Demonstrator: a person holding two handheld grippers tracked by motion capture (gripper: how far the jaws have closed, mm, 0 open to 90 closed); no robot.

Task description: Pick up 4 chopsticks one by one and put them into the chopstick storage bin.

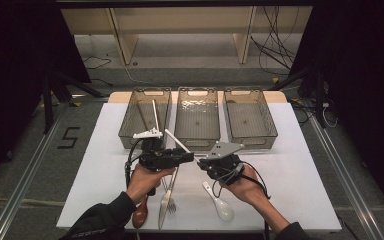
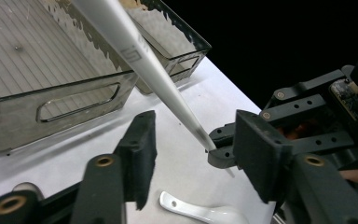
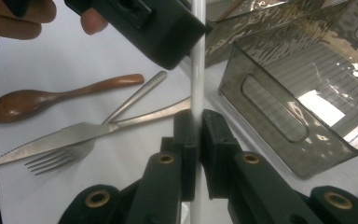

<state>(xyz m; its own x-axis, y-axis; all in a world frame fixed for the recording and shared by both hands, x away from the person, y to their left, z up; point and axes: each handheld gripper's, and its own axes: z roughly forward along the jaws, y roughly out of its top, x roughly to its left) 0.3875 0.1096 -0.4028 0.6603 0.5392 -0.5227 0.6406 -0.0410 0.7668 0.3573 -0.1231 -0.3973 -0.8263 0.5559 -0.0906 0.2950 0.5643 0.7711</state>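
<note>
Above the table's near middle, your right gripper (image 3: 199, 135) pinches the lower end of a white chopstick (image 3: 197, 70). Your left gripper (image 2: 193, 149) stands half spread around its shaft, pads not touching, in front of the middle bin (image 1: 197, 131).

Three bins (image 1: 196, 117) behind, knife (image 1: 164, 202) crossing fork (image 1: 170, 192), wooden spoon (image 1: 140, 212) left, ceramic spoon (image 1: 220, 204) right

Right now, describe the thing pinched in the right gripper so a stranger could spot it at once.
Start at the white table with three smoky clear plastic bins along its far edge. In front of the middle bin, the right gripper pinches a slim white chopstick. It alone hangs in the air; the fork, knife and spoons lie flat.
</note>
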